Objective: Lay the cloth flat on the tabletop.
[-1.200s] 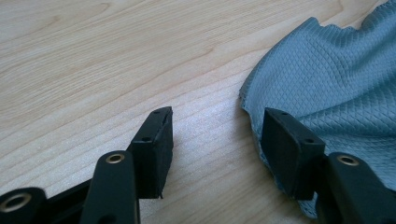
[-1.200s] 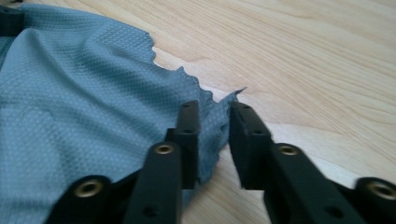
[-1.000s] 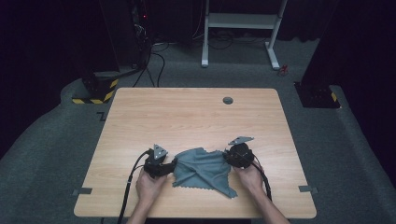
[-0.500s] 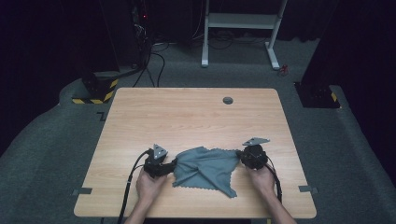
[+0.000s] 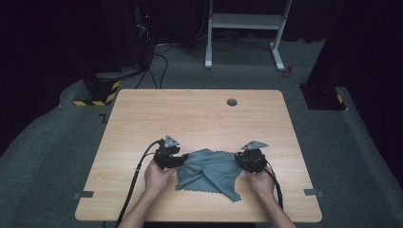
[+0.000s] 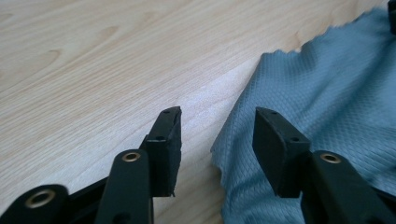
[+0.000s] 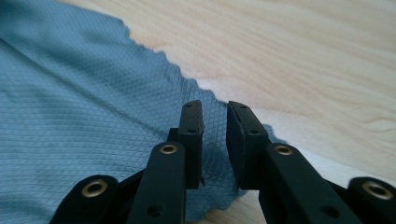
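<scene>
The table (image 5: 199, 114) is pale wood, bare apart from a small dark disc (image 5: 232, 102) near its far edge. A grey-blue cloth (image 5: 209, 172) lies near the middle of the near edge, rumpled, with a fold running across it and one corner trailing toward the near right. A hand sits at each side of it.

The left gripper (image 5: 170, 156) rests at the cloth's left edge. In the left gripper view its jaws stand wide apart, with the cloth's scalloped corner (image 6: 224, 161) lying on the wood between them and nothing pinched yet. The right gripper (image 5: 252, 159) is at the cloth's right edge. In the right gripper view its jaws are nearly together with a slim gap showing, and the cloth's edge (image 7: 212, 154) runs beneath and between them; whether the fabric is actually caught in that gap I cannot tell.

The risk, as I judge it, is an uneven hold. If the left jaws close too high, they may skim over the flat corner and catch nothing. If the right side pulls outward first, the whole cloth could slide away from the left jaws. A thin bite on the right could also slip once tension comes on.
</scene>
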Demonstrator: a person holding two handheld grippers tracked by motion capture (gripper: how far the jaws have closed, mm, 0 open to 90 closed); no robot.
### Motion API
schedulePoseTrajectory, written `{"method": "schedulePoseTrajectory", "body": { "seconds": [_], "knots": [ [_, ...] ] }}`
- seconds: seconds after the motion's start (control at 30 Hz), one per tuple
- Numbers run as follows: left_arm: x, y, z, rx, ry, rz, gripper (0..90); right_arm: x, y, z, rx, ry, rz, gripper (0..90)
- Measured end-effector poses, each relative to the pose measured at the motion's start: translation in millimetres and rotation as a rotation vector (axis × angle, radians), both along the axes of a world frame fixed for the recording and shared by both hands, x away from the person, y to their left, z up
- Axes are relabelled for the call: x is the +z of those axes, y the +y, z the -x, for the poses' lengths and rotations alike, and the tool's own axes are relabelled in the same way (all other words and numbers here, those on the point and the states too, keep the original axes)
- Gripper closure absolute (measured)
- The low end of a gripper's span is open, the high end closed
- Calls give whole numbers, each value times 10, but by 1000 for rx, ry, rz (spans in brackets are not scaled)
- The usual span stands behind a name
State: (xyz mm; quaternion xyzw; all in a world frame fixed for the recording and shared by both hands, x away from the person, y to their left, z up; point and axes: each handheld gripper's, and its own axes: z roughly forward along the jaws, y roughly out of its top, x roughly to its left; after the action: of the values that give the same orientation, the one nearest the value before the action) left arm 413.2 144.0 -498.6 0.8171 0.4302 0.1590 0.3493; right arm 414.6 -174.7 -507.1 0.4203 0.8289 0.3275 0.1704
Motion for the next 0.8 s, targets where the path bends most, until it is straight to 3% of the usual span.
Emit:
{"method": "schedulePoseTrajectory", "body": {
  "seconds": [0.13,0.23,0.3,0.37,0.43,0.5,0.6,0.8],
  "knots": [
    [-21,-84,-54,-30,29,-38,636,-61,-20,0,-10,9,-17,755],
    [-48,-142,-65,-54,45,-75,783,-85,-36,13,-4,-1,-21,737],
    [-62,-158,-67,-68,58,-73,874,-97,-26,30,-1,-15,-19,720],
    [-65,-155,-75,-71,72,-64,892,-111,-21,48,1,-38,-10,719],
    [-37,-142,-66,-76,70,-52,895,-117,-36,46,-2,-33,-27,718],
    [37,-153,-6,-97,25,-46,895,-115,-43,41,-8,-23,-39,716],
    [123,-255,157,-172,-29,-47,895,-115,-32,47,-3,-29,-30,699],
    [-6,-593,399,-317,33,-61,877,-118,-17,56,-5,-31,-28,686]
  ]
}}
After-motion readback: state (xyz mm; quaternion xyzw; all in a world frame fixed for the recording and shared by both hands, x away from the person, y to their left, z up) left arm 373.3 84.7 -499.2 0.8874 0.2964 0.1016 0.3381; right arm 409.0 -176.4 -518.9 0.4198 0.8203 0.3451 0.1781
